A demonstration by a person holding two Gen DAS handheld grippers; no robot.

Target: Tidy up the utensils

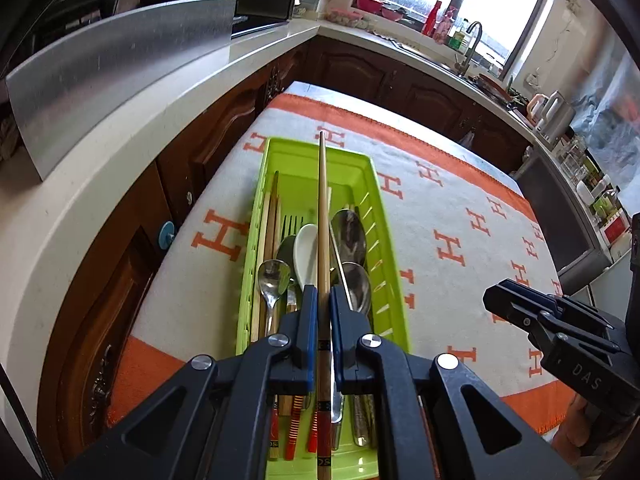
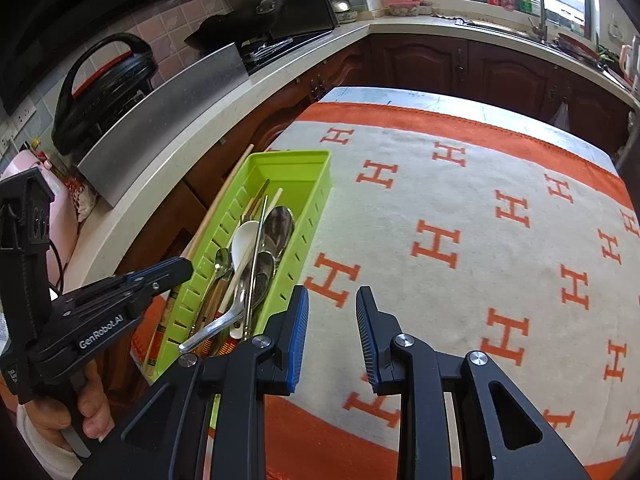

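The left gripper [image 1: 320, 300] is clamped on a single wooden chopstick [image 1: 322, 216], its blue pads pressed flat against the shaft near the patterned handle end. The stick runs straight out along the line of the fingers, which keeps it aligned with the long axis of the green tray [image 1: 394, 280] below. In the right wrist view the chopstick appears beside the tray's far wall [image 2: 224, 200] rather than over it, so whether it hangs above the tray or just outside it cannot be settled.

The tray sits on an orange-and-white cloth [image 1: 460, 208] and already holds spoons [image 1: 352, 236], a white ceramic spoon [image 1: 306, 252] and more chopsticks [image 1: 270, 216] laid lengthwise, handles toward the person. They all point the same way, probably so that each new piece slides in parallel instead of crossing the pile.

The right gripper [image 2: 332, 328] carries nothing: its jaws stand partly apart over bare cloth, just beside the tray's near wall. It seems to be held clear (perhaps waiting for its own turn) while the left does the work.

The likely next step is lowering the chopstick among the others along the tray's side. A long thin stick held near one end can pivot in the pads, so the far tip may dip first.
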